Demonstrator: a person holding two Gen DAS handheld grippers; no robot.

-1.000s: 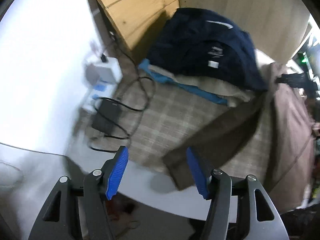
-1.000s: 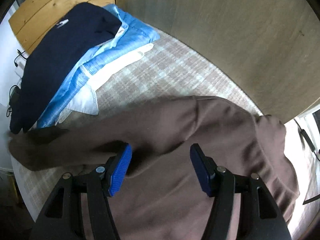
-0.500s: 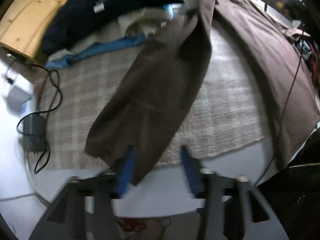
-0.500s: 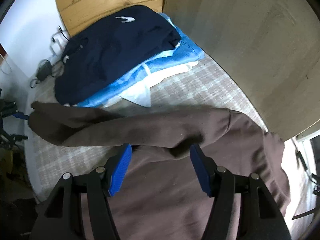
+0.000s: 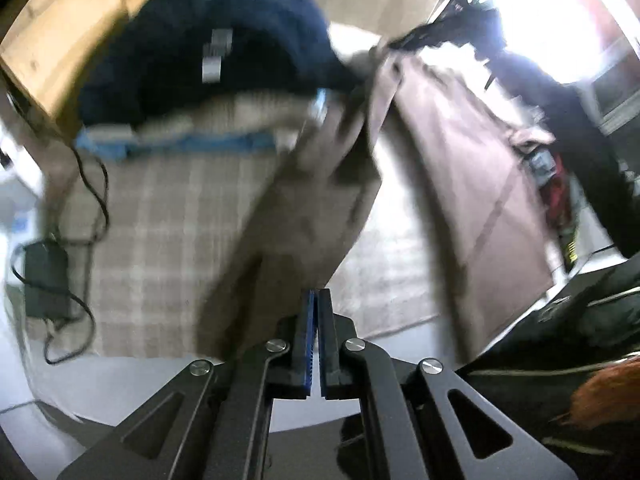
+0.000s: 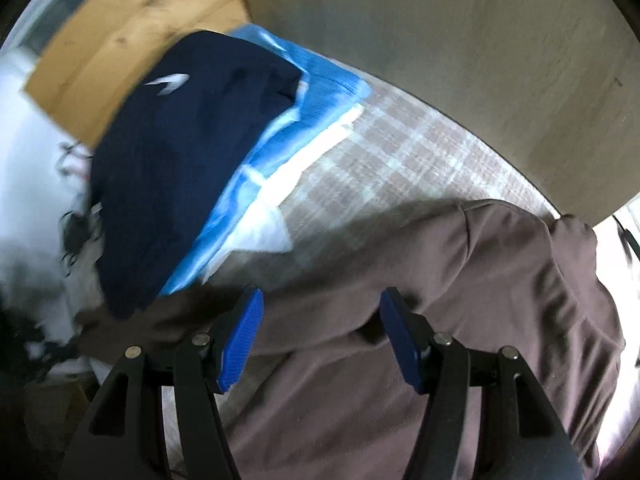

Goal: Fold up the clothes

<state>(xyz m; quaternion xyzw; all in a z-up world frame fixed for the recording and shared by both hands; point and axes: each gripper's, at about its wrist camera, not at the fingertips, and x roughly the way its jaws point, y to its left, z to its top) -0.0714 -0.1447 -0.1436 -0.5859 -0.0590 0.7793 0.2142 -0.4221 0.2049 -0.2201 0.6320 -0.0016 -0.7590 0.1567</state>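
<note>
A brown long-sleeved garment [image 5: 460, 160] lies spread on a plaid cloth [image 5: 160, 216]. Its sleeve [image 5: 304, 208] stretches toward the near edge, and the cuff end reaches my left gripper [image 5: 317, 296], whose blue pads are shut on the sleeve's edge. The view is blurred by motion. In the right wrist view my right gripper [image 6: 320, 312] hovers open just above the brown garment [image 6: 500, 280], with nothing between its fingers. The sleeve runs off to the left under its left finger.
A stack of folded clothes sits at the back: a navy top [image 6: 180, 160] over a light blue shirt [image 6: 280, 132] and a white one. A black adapter [image 5: 44, 280] with cables lies left. A wooden board [image 6: 132, 52] and a wall panel [image 6: 460, 40] stand behind.
My left gripper went from open to shut at the brown sleeve's end. The right gripper stayed open and shifted over the garment's shoulder area.
</note>
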